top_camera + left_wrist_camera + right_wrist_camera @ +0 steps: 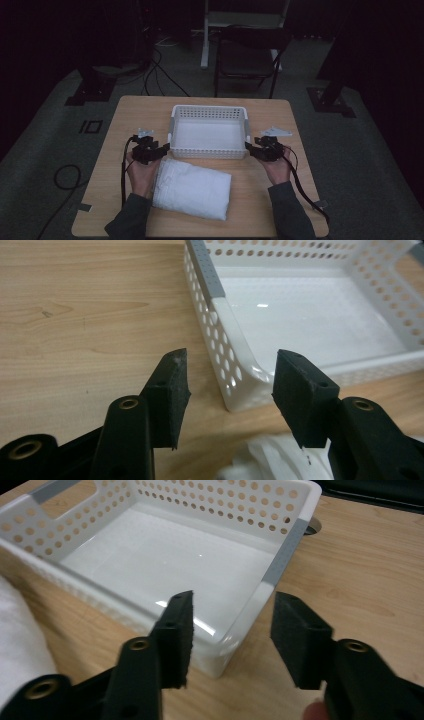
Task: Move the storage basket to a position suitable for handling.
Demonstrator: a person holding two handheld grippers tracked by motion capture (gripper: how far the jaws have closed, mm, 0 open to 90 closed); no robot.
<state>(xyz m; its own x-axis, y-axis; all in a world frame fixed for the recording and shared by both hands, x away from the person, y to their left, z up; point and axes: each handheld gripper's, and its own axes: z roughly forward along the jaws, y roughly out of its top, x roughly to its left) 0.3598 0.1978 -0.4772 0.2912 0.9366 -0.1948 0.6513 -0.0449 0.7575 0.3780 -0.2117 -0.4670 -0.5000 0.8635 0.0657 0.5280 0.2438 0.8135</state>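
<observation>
A light wooden tabletop (125, 120) with rounded corners stands on a dark grey floor. A white perforated plastic basket (209, 149) sits on it, roughly central and toward the far edge; its inside is bare and glossy, with grey strips at its corners. Just in front of the basket, nearer the person and slightly to its left, lies a folded white towel (192, 189), thick and rectangular, set at a slight angle.

A dim lab or recording studio: a small wooden table (125, 115) stands on grey carpet (45, 150) at frame centre, with loose black cables (162, 75) trailing at upper left, stand bases (90, 92) flanking it, and a folding chair (247, 60) at top centre.
</observation>
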